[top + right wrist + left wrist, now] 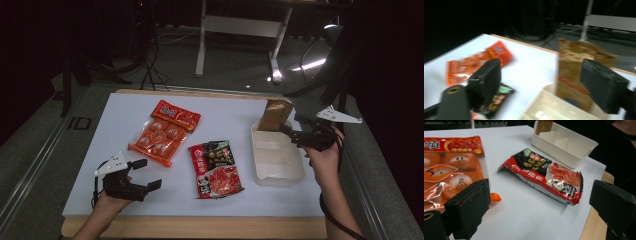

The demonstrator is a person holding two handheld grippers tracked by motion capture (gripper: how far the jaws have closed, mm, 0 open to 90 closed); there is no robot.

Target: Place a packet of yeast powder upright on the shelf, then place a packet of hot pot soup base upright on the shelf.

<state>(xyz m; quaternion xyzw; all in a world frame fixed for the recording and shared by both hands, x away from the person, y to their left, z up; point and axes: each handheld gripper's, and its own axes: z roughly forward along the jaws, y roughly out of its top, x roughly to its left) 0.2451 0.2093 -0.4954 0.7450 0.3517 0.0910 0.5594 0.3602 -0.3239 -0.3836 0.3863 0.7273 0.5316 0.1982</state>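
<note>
Open tabletop: bare white table [230,117] between the orange packet [164,131] and the cream bin [278,159]; also along the near edge ahead of the left gripper [146,173], whose jaws stand wide apart.
Obstacles: red-and-black packet [216,169] lying flat mid-table, just beside the bin; brown bag [275,114] upright in the bin's far end, directly ahead of the spread right gripper [292,126].
Bin's near compartments: unoccupied.

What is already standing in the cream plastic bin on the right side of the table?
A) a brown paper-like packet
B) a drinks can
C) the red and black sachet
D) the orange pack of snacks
A: the brown packet stands upright at the far end of the cream bin, while the orange pack and the red and black sachet lie on the table outside it.
</note>
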